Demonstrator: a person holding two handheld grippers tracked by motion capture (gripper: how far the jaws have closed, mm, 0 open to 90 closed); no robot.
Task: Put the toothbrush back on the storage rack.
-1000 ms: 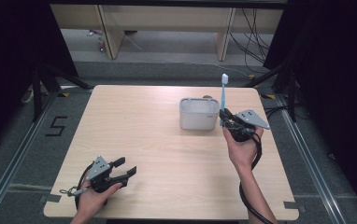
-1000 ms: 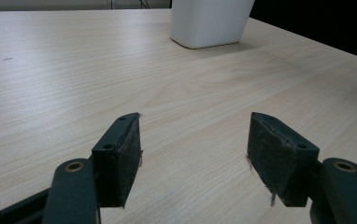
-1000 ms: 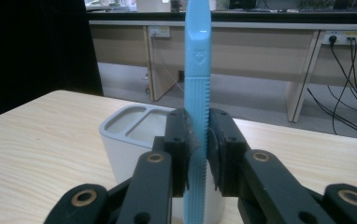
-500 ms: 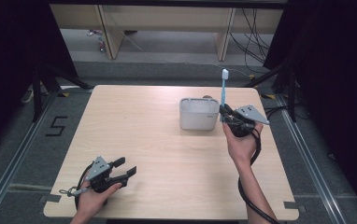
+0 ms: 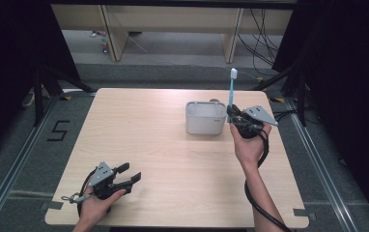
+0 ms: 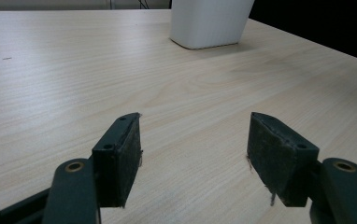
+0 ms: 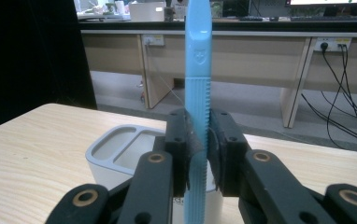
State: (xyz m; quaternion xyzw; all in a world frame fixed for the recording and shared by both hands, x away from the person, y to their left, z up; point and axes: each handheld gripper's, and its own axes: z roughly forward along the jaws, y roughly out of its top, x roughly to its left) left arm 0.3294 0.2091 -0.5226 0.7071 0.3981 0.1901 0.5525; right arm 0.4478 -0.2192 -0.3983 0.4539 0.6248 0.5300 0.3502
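Gripping blue toothbrush [image 7: 197,93] upright — right gripper [image 7: 198,149] beside white holder [image 5: 205,117].

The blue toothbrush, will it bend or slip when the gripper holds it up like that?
Probably not. The blue toothbrush stands straight up from the right gripper without drooping, so it looks stiff. Its ribbed handle sits between the shut jaws, which likely helps grip. It looks thin and light, so it may tip if loosened.

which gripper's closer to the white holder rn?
Right. The right gripper, shut on the blue toothbrush, hangs just beside the white holder at its right edge. The left gripper sits open at the table's near-left corner, far from it.
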